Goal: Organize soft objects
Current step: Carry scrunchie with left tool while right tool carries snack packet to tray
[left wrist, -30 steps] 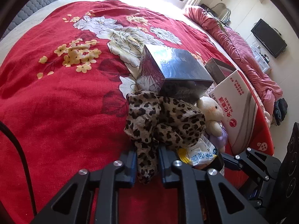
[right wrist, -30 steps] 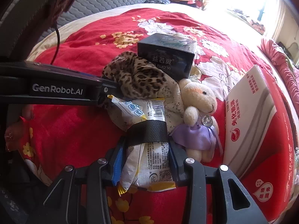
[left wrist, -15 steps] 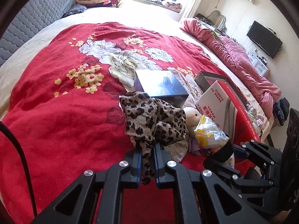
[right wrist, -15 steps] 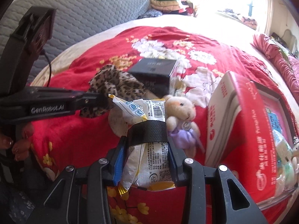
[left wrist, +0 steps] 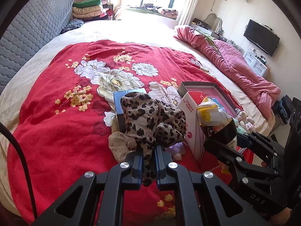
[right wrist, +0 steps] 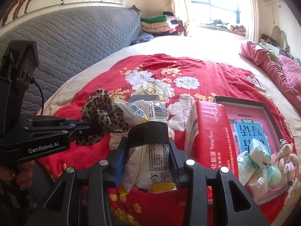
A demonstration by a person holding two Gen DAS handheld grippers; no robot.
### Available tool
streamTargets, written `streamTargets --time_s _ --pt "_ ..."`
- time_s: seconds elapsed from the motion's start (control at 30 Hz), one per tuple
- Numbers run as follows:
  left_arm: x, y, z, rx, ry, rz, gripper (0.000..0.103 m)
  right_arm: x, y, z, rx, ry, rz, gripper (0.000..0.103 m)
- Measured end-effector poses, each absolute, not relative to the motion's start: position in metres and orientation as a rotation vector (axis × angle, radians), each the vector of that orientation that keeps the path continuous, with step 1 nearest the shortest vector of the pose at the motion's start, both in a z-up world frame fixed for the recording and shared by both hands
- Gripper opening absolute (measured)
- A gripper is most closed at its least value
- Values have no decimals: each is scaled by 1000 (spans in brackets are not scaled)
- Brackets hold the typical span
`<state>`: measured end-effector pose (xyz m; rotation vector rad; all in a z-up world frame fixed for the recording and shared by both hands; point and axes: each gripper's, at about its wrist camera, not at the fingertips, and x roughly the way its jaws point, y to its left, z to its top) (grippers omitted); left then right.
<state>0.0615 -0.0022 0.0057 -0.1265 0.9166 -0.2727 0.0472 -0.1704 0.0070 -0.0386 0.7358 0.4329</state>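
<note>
My left gripper (left wrist: 146, 156) is shut on a leopard-print cloth (left wrist: 150, 120) and holds it above the red floral bedspread (left wrist: 62, 128); the cloth also shows in the right wrist view (right wrist: 101, 116). My right gripper (right wrist: 148, 146) is shut on a white and yellow snack packet (right wrist: 148, 150) with a black band, held above the bed; the packet also shows in the left wrist view (left wrist: 212, 114). A beige cloth (left wrist: 120, 145) and a plush toy in a purple dress (left wrist: 176, 150) lie on the bed below the held cloth, partly hidden.
An open red box (right wrist: 263, 116) holds several soft items and a small teddy bear (right wrist: 286, 156); its lid (right wrist: 208, 135) stands on edge beside it. A dark box (left wrist: 120, 103) lies behind the cloth. A grey headboard (right wrist: 75, 43), a pink quilt (left wrist: 235, 64).
Both grippers have risen and pulled back from the bed, lifting the leopard cloth and the snack packet. The plush toy and beige cloth stay on the bed. The open box's inside has come into view.
</note>
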Motion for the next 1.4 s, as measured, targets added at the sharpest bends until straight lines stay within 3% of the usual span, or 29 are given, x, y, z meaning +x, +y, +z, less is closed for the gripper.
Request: streamTargets --time_s 0.77,1.4 --pt "64 -131 68 17 852 -403 10 32 -292 56 122 592 237 41" --pt "82 -217 52 93 921 -495 10 16 -397 49 241 567 30 41"
